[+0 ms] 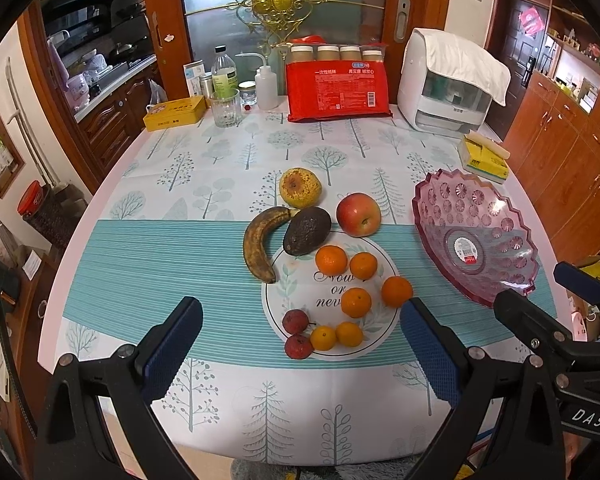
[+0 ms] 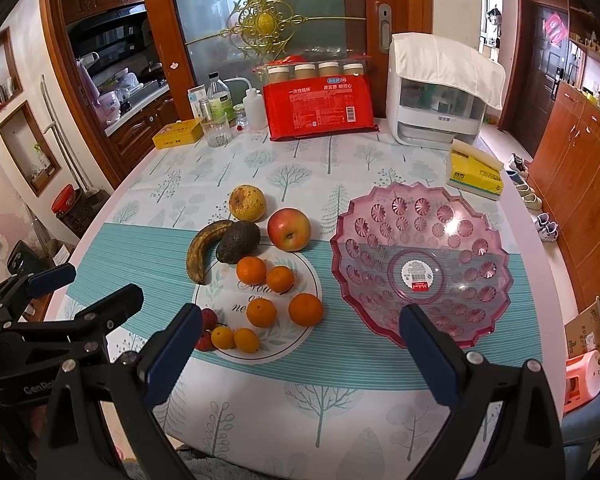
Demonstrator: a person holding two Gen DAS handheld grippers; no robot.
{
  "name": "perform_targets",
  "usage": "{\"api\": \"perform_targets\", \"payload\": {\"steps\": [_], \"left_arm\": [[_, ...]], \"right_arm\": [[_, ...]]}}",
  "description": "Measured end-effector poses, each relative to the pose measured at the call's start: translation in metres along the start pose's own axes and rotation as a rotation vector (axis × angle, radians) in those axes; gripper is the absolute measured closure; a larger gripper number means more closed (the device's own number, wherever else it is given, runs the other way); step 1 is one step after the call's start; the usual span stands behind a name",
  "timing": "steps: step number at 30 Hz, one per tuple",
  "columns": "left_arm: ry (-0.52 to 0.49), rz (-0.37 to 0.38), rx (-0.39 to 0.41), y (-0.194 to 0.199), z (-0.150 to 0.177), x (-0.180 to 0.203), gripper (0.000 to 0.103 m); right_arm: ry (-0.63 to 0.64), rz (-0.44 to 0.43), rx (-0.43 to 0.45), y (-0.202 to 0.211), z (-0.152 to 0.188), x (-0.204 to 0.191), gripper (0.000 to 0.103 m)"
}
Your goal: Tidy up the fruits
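Near the front edge of the table (image 1: 112, 240) both grippers are held clear of everything: left gripper (image 1: 300, 344) and right gripper (image 2: 300, 344) each show jaws spread wide, nothing pinched between them. Fruit is clustered mid-table, left of the pink fruit bowl (image 2: 488, 220), which sits empty toward the right edge. Cluster contents: pear (image 1: 300, 187) farthest back, apple (image 1: 358, 214) just beside it, avocado (image 1: 307, 231) touching the tip of the overripe banana (image 1: 259, 246), six small oranges (image 1: 356, 302) on the printed circle of the tablecloth (image 1: 152, 248), two red lychees (image 1: 298, 346) nearest the front edge. No fruit is in the bowl yet, so the task is judged to be at its start, with a first pick pending. For the step to go well, a fruit on the outside of the cluster should be taken first; the orange nearest the bowl (image 2: 305, 309) stands apart from its neighbours and is judged the easiest reach for the right gripper. Jaws should be centred across the widest part, and closed gently since round fruit is likely to roll or squirt out. Banana and avocado look soft; light grip is advised. Release should be made low inside the bowl, well within the scalloped rim, so the bowl is not tipped.
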State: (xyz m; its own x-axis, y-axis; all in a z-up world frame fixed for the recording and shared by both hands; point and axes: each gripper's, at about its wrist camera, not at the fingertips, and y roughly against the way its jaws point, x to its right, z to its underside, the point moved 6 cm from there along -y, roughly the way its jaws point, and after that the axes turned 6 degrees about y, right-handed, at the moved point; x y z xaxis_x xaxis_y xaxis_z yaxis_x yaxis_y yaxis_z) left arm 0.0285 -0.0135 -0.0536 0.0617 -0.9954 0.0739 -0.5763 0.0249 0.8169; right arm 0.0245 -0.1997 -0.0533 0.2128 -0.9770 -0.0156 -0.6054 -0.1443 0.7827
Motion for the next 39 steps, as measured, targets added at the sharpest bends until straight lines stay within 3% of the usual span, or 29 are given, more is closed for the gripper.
{"api": "perform_targets", "payload": {"steps": [25,39], "left_arm": [[0.005,-0.034,-0.033,-0.003,-0.007,-0.014,0.004],[-0.031,-0.017,-0.071,-0.036,-0.057,-0.059,0.004]], "right_arm": [[-0.012,-0.049,-0.023,-0.008,-0.008,-0.004,0.004],[-0.113,-0.009,-0.072,-0.040,-0.034,-0.018,0.004]]}}
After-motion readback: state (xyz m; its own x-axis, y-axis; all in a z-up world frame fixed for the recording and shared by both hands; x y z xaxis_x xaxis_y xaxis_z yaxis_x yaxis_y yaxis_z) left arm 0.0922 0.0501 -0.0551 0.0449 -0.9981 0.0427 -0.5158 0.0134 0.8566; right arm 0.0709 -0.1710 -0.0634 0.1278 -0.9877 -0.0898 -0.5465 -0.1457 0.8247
